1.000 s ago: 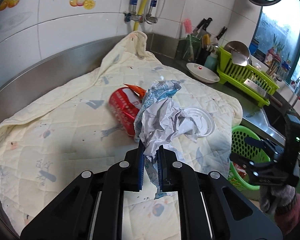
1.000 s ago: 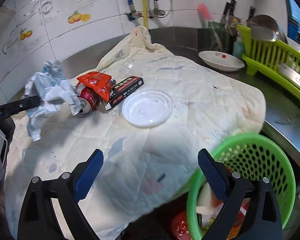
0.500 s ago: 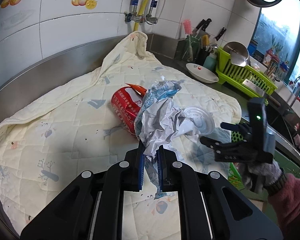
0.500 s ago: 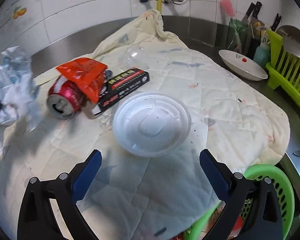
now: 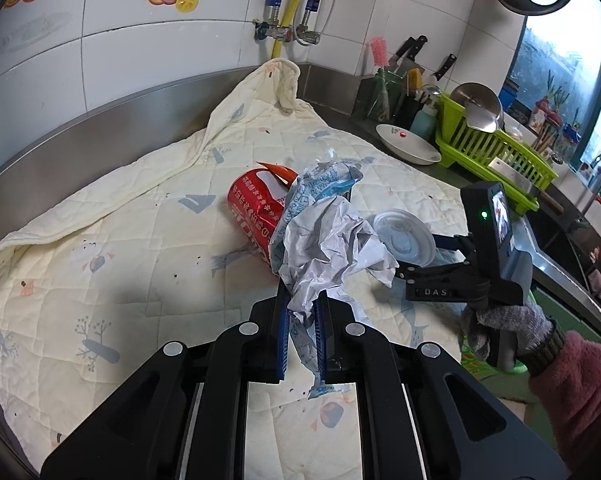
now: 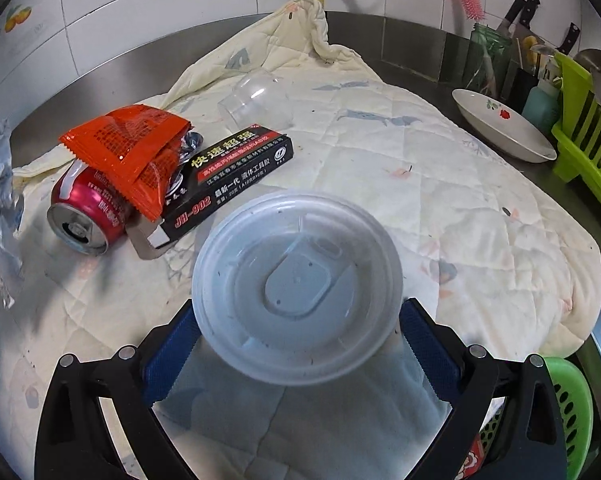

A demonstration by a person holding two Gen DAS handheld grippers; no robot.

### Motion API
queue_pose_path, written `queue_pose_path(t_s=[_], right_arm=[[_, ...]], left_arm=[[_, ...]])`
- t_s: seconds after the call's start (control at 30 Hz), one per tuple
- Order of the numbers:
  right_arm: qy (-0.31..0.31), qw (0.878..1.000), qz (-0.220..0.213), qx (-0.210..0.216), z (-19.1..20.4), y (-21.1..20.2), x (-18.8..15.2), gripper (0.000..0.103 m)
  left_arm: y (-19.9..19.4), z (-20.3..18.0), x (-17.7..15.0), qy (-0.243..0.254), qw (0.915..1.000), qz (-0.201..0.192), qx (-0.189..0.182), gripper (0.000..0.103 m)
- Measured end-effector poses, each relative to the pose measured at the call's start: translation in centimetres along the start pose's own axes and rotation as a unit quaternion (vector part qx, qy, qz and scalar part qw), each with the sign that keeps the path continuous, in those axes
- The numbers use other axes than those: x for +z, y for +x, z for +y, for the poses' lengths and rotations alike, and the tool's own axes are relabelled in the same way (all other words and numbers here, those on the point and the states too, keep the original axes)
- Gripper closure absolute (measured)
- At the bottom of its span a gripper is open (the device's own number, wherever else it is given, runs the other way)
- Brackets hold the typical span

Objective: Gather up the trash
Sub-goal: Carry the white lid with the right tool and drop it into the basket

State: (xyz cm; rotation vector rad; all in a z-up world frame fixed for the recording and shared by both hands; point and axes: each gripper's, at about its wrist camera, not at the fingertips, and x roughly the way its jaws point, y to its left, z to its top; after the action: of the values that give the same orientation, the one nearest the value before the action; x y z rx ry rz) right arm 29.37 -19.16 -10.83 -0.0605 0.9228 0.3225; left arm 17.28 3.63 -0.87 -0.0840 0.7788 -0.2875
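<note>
My left gripper (image 5: 302,308) is shut on a crumpled white and blue paper wrapper (image 5: 328,240) and holds it above the quilted cloth (image 5: 120,240). Behind the wrapper lies a red drink can (image 5: 252,208). My right gripper (image 6: 298,312) is open and low over the cloth, its blue pads on either side of a round white plastic lid (image 6: 296,280); I see no pad pressing on the rim. Left of the lid lie the can (image 6: 88,208), an orange snack packet (image 6: 128,152), a black carton (image 6: 228,176) and a clear plastic cup (image 6: 256,100).
A green basket (image 6: 568,400) sits below the counter edge at the lower right. A white bowl (image 6: 500,128), a green dish rack (image 6: 588,120) and a knife holder (image 6: 488,56) stand at the right rear. A tiled wall with taps backs the steel counter.
My right gripper has moved from over the green basket forward and down across the cloth until its open fingers flank the white lid. The left gripper stays still with the wrapper.
</note>
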Motion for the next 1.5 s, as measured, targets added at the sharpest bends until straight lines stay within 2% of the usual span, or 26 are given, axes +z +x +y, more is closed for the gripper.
queue_pose_path(t_s=[0.17,0.23,0.27,0.3,0.53,0.6,0.8,1.07,1.2,1.5], right_arm=[[-0.002,1.000,0.000,-0.006,0.2,0.2,0.2,0.008],[0.001,1.000,-0.002,-0.007,0.1,0.0,0.1,0.010],[0.001,1.000,-0.003,-0.008,0.2,-0.1,0.0,0.017],[0.004,1.000,-0.004,-0.008,0.1,-0.2,0.0,0.016],[0.021,1.000,-0.019,0.005,0.2,-2.3,-1.2,0.017],[0.026,0.999,-0.022,0.013,0.3,-3.1,-1.7,0.021],[0.032,0.999,-0.037,0.006,0.8,-5.0,-3.2,0.021],[0.060,0.997,-0.049,0.023,0.5,-7.6,-5.3,0.021],[0.086,0.994,-0.062,0.016,-0.6,-9.9,-7.3,0.021],[0.139,0.987,-0.059,-0.063,-6.2,-14.7,-13.3,0.021]], left_arm=[[0.0,-0.1,-0.1,-0.001,1.0000,0.002,-0.001,0.093],[-0.1,-0.2,-0.2,-0.001,1.0000,0.001,-0.002,0.093],[-0.1,-0.2,-0.2,-0.001,1.0000,0.001,-0.003,0.093],[-0.1,-0.2,-0.2,-0.001,1.0000,0.000,-0.005,0.093],[-0.5,-1.2,-0.2,0.008,0.9998,-0.004,-0.015,0.093],[-0.8,-1.6,-0.2,0.011,0.9997,-0.007,-0.020,0.093],[-1.5,-2.9,-0.6,0.018,0.9993,-0.012,-0.032,0.093],[-2.0,-3.8,-0.9,0.029,0.9985,-0.013,-0.044,0.093],[-2.0,-5.2,-1.0,0.038,0.9973,-0.013,-0.062,0.093],[0.2,-10.5,-1.7,0.066,0.9915,0.012,-0.112,0.093]])
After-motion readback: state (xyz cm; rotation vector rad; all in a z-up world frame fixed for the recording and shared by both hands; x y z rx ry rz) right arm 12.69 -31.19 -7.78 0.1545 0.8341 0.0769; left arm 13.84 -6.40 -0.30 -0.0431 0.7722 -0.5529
